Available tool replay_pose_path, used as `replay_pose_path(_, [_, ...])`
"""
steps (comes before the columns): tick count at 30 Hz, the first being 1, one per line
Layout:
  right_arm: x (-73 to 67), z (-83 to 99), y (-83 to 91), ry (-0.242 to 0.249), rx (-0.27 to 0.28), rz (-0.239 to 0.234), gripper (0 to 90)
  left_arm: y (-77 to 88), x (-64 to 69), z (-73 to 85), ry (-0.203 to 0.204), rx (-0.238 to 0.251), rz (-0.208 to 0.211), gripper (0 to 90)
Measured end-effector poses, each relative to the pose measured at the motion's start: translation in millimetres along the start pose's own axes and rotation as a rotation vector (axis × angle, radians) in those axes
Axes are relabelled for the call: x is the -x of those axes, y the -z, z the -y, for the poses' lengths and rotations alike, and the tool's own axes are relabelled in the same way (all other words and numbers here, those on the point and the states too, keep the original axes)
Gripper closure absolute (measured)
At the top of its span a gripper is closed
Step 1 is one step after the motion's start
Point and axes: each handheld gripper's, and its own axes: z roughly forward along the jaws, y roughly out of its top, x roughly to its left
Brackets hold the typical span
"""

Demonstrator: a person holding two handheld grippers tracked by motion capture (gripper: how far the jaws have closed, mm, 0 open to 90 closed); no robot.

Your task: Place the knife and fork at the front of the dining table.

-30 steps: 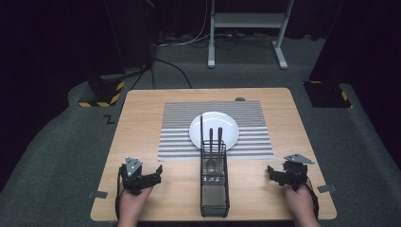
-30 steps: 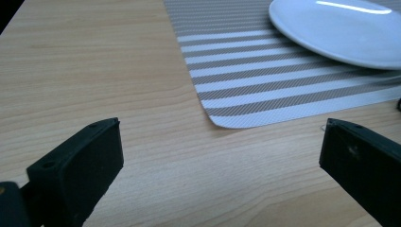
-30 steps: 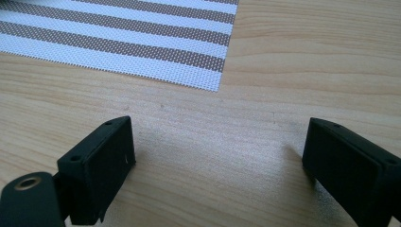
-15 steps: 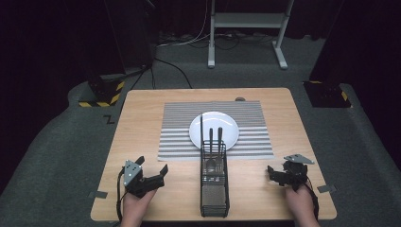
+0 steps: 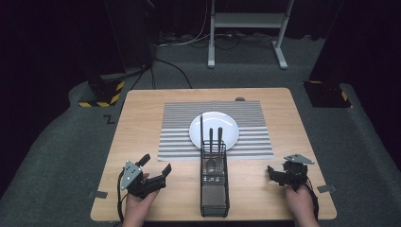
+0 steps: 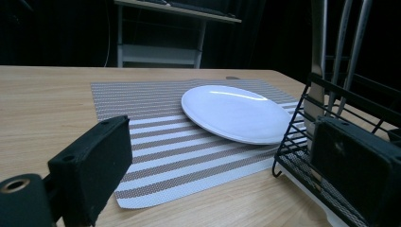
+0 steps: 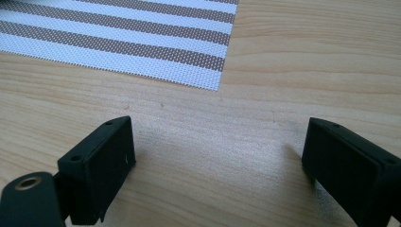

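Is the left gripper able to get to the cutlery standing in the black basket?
Probably yes. The left gripper is open with nothing between its jaws, and bare table lies between it and the black basket. The cutlery handles stick up above the rim.

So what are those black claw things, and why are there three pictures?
A person sits at a wooden table with a pinching tool in each hand: the left gripper and the right gripper. One camera looks down from above. The other two ride on the grippers, so you see their black jaws up close. On the table lie a striped mat, a white plate and a black wire caddy with cutlery standing in it. Both grippers are open and hold nothing.
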Motion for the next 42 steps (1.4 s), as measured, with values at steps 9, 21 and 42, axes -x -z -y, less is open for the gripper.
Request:
replay_pose_path(9, [0.0,0.0,0.0,0.0,0.0,0.0,9.9,-7.1,22.1,-19.6,0.0,-0.014,0.015,3.4])
replay_pose_path(21, [-0.1,0.0,0.0,-0.001,0.0,0.0,10.0,-35.1,48.8,-38.4,-0.042,-0.032,0.067,7.7])
replay_pose_path(42, [-0.3,0.1,0.2,0.003,0.001,-0.002,10.7,-56.2,65.5,-62.7,-0.086,-0.021,0.025,14.9])
